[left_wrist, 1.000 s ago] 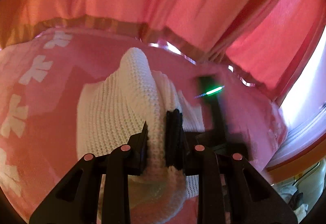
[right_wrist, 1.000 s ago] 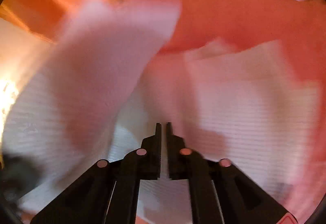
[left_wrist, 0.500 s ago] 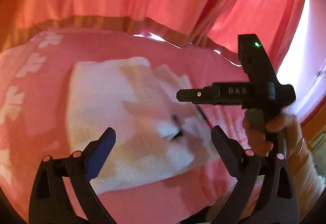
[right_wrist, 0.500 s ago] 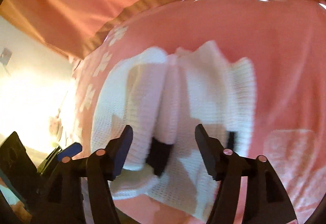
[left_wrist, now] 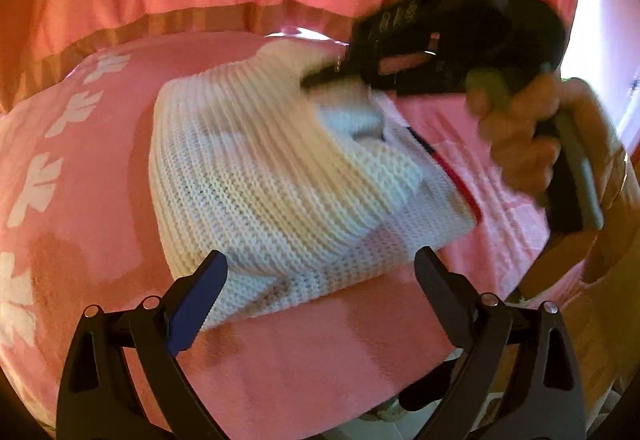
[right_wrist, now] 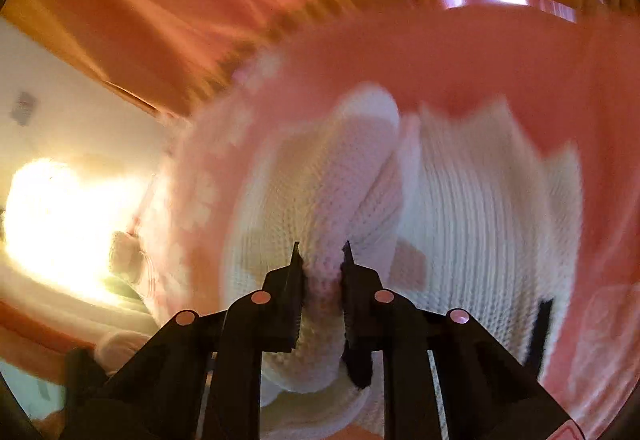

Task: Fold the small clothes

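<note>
The left claw (left_wrist: 320, 276) hovers with its jaws spread wide and nothing between them, while ahead and to its right the person's right hand (left_wrist: 532, 136) grips the handle of the right claw (right_wrist: 320, 252), whose jaws pinch a fold of white knit (right_wrist: 320, 200).

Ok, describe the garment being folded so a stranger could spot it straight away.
Find the pink blanket with white flower shapes. On it lies a white knitted sweater, partly folded, one fold pinched by the right gripper. It is the only ribbed white thing there.
</note>
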Demonstrator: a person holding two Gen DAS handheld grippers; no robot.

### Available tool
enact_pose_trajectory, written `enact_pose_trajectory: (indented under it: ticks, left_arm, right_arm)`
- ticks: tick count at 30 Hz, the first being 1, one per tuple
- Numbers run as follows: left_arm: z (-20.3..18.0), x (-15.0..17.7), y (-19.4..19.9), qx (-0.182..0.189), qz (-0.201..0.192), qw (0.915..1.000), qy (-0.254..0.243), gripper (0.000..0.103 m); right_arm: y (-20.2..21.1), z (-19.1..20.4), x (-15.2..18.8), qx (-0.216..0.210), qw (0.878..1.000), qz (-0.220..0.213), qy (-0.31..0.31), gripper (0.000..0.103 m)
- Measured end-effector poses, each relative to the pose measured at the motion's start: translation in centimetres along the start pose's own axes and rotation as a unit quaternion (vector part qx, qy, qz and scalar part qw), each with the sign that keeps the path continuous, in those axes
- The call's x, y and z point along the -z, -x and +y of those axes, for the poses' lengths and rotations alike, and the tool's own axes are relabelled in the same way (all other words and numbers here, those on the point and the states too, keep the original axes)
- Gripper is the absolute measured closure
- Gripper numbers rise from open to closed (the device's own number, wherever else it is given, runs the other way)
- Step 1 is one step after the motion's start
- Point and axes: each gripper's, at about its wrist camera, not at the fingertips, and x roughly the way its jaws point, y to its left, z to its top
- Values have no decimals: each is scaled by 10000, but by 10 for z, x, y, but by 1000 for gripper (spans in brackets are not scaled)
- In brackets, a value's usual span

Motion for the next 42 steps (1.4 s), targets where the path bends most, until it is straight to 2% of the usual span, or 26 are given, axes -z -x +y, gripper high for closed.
enact_pose_trajectory:
  ticks: [2,5,6,8,9,11,13,15,17,20,22,23,24,25,26,27,28,31,32,34,35,36,39,41,42]
  left_arm:
    - [-3,-1,5,125,-115,9999,-31,11]
    - [-7,-4,9,292,-248,9993,-54,11]
    - [-7,-5,9,324,-258,9991,-53,11]
    - [-8,-6,6,285,-226,9993,-43,11]
    - [-7,-7,2,276,-178,9995,0,11]
    - [-5,-12,-3,249,-117,9996,100,11]
    - [-2,-18,-5,152,-145,9996,214,11]
    - [3,-25,-5,44,-221,9993,312,11]
    - [4,-29,-5,-67,-322,9989,328,11]
    - [4,-32,-12,-267,-326,9987,271,11]
    - [6,-30,-23,-293,-125,9989,338,11]
    - [8,-27,-26,-322,-16,9988,364,11]
    - [11,-24,-33,-336,164,9986,383,11]
    - [12,-22,-38,-378,288,9982,371,12]
    - [14,-19,-41,-455,374,9976,354,15]
    - [17,-17,-45,-489,474,9971,326,19]
    - [20,-16,-48,-518,565,9965,334,20]
    - [31,-15,-52,-557,697,9946,539,19]
    - [33,-13,-52,-541,697,9945,560,19]
    - [30,-12,-52,-623,689,9947,438,19]
    - [28,-10,-53,-650,709,9947,362,19]
    - [27,-9,-55,-677,740,9945,313,19]
    - [22,-12,-45,-586,661,9957,260,20]
    - [19,-21,-27,-324,444,9981,279,16]
    - [20,-30,-17,-162,283,9989,341,13]
  right_arm:
    - [31,5,-1,-105,9994,-303,107,88]
    - [61,-14,6,482,9972,-553,153,87]
    - [60,-33,10,752,9961,-468,-66,87]
    - [40,-72,19,1368,9899,-2,-376,85]
    - [31,-83,23,1525,9870,165,-477,84]
    - [22,-94,32,1462,9872,229,-599,79]
    - [39,-85,36,1317,9894,-66,-604,75]
    - [64,-62,46,1295,9908,-262,-299,68]
    - [78,-46,54,1221,9919,-351,-95,50]
    - [85,-37,70,1018,9943,-318,92,48]
    - [69,-39,81,1063,9943,-42,116,48]
    - [59,-36,85,1171,9930,49,162,53]
    - [52,-36,90,1312,9910,154,221,66]
    - [49,-38,93,1221,9921,219,200,94]
    - [50,-39,96,1031,9943,247,93,95]
    - [59,-37,99,1010,9948,94,96,95]
    - [70,-31,102,1080,9940,-90,179,95]
    - [94,-32,116,792,9959,-436,-80,95]
    - [92,-38,121,862,9954,-381,-179,95]
    - [63,-54,131,1359,9902,181,-270,94]
    - [49,-60,135,1407,9887,406,-326,94]
    - [49,-58,136,1424,9886,393,-299,93]
    - [72,-40,128,1532,9882,52,-46,77]
    - [92,-30,118,1627,9863,-249,94,57]
    - [98,-27,111,1675,9852,-347,145,53]
